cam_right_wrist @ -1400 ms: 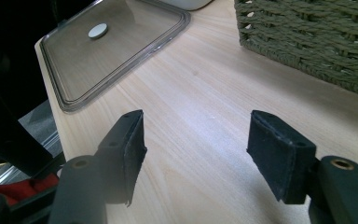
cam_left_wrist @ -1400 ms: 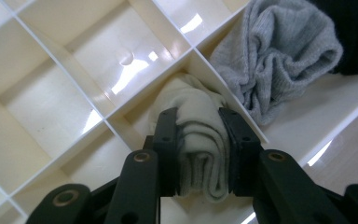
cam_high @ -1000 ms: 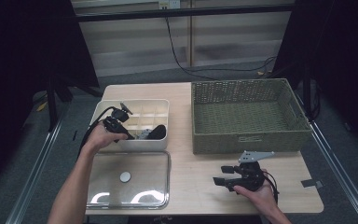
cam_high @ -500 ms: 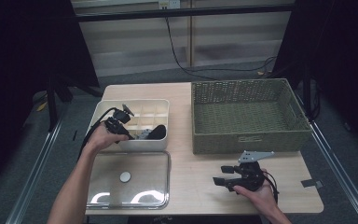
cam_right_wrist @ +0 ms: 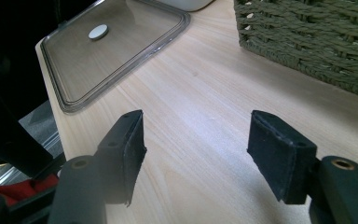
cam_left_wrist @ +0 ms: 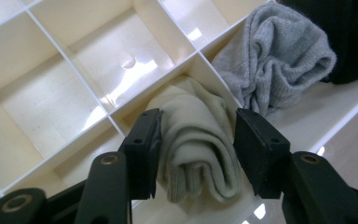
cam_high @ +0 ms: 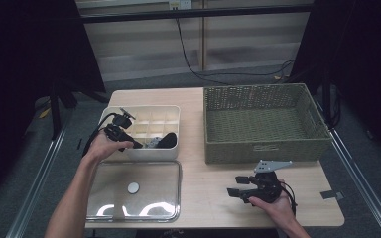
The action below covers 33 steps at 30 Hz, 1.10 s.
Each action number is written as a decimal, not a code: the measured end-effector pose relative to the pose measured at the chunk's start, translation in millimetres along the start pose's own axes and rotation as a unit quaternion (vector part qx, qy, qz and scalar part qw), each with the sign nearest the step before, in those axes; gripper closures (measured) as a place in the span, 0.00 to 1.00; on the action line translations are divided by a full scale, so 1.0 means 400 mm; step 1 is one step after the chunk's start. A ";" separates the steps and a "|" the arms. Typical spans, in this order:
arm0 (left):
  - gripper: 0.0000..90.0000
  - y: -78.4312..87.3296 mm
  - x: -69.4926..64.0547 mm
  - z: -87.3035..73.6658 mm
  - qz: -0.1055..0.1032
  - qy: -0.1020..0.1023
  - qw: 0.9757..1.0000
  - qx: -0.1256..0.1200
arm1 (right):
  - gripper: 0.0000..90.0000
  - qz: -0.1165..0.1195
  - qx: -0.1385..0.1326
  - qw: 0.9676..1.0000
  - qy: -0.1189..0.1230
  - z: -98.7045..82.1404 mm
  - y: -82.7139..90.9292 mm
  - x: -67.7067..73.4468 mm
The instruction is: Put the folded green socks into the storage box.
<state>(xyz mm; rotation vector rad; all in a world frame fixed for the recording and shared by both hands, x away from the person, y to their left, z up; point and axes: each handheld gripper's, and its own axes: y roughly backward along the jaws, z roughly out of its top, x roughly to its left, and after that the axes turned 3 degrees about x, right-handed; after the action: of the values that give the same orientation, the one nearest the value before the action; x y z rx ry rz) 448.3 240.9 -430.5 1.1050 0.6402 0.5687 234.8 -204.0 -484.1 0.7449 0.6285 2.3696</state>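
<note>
My left gripper reaches into the white divided box at the table's left. In the left gripper view a folded cream sock lies in a compartment of the box, between the jaws of my left gripper. Those jaws have just been opening and stand loosely on either side of the sock, so the gripper is open. A grey sock and a black sock fill the cells beside it. My right gripper rests open over bare wood near the front edge, with nothing between its jaws.
A clear lid with a white knob lies flat in front of the box. A green wicker basket stands at the right rear. Bare wood lies between the lid and my right gripper.
</note>
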 end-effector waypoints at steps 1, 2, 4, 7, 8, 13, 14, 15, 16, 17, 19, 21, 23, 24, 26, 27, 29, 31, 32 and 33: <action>0.56 0.005 0.001 -0.002 -0.003 0.004 1.000 -0.006 | 0.40 0.000 0.000 1.000 0.000 0.000 0.000 0.000; 0.52 0.007 0.002 -0.004 -0.004 0.006 1.000 -0.011 | 0.40 0.000 0.000 1.000 -0.001 0.000 0.000 0.000; 0.48 0.015 0.005 -0.009 0.001 0.013 1.000 -0.020 | 0.40 0.000 0.001 1.000 -0.001 0.000 -0.001 0.000; 0.41 0.023 0.005 -0.014 0.013 0.033 0.999 -0.035 | 0.40 0.001 0.001 1.000 0.001 0.001 -0.003 0.001; 0.40 0.027 0.005 -0.016 0.014 0.032 0.999 -0.041 | 0.40 0.000 0.001 1.000 0.001 0.001 -0.004 0.000; 0.29 0.052 0.004 -0.030 0.003 0.046 0.995 -0.087 | 0.40 -0.003 0.001 1.000 -0.002 0.004 -0.006 0.000; 0.28 0.056 0.005 -0.034 0.004 0.039 0.995 -0.089 | 0.40 -0.004 0.000 1.000 -0.002 0.004 -0.006 -0.001; 0.25 0.057 0.005 -0.037 0.000 0.043 0.994 -0.096 | 0.39 -0.005 0.000 1.000 -0.002 0.005 -0.007 -0.002; 0.24 0.060 0.006 -0.041 -0.011 0.049 0.993 -0.104 | 0.39 -0.006 0.000 1.000 -0.002 0.006 -0.008 -0.004; 0.23 0.065 0.007 -0.044 -0.013 0.043 0.993 -0.110 | 0.39 -0.008 -0.001 1.000 -0.005 0.006 -0.008 -0.005; 0.22 0.076 0.005 -0.055 -0.009 0.040 0.991 -0.129 | 0.39 -0.010 -0.003 1.000 -0.005 0.006 -0.008 -0.007; 0.22 0.086 0.003 -0.066 -0.013 0.034 0.990 -0.138 | 0.38 -0.011 -0.006 1.000 -0.006 0.006 -0.008 -0.009; 0.22 0.092 0.000 -0.082 -0.014 0.035 0.988 -0.147 | 0.38 -0.014 -0.007 1.000 -0.006 0.007 -0.008 -0.010; 0.23 0.094 -0.003 -0.091 -0.015 0.036 0.988 -0.152 | 0.37 -0.016 -0.008 1.000 -0.007 0.008 -0.008 -0.009; 0.28 0.099 -0.005 -0.111 -0.010 0.034 0.987 -0.158 | 0.37 -0.018 -0.008 1.000 -0.004 0.009 -0.010 -0.010; 0.32 0.099 -0.007 -0.120 -0.013 0.039 0.985 -0.168 | 0.38 -0.019 -0.008 1.000 -0.003 0.010 -0.011 -0.009; 0.33 0.104 -0.010 -0.140 -0.013 0.033 0.984 -0.174 | 0.37 -0.020 -0.006 1.000 -0.001 0.011 -0.014 -0.007; 0.33 0.107 -0.013 -0.157 -0.016 0.032 0.983 -0.178 | 0.36 -0.021 -0.009 1.000 0.002 0.013 -0.019 -0.005; 0.33 0.107 -0.015 -0.165 -0.015 0.034 0.983 -0.181 | 0.36 -0.020 -0.010 1.000 0.005 0.014 -0.021 -0.004; 0.33 0.109 -0.018 -0.174 -0.020 0.034 0.982 -0.185 | 0.36 -0.022 -0.010 1.000 0.004 0.015 -0.023 -0.002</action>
<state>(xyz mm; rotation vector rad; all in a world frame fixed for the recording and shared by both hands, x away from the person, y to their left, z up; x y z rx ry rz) 389.1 294.4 -410.2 0.7258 0.5864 0.6634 242.7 -196.4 -485.1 0.7061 0.6187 2.3363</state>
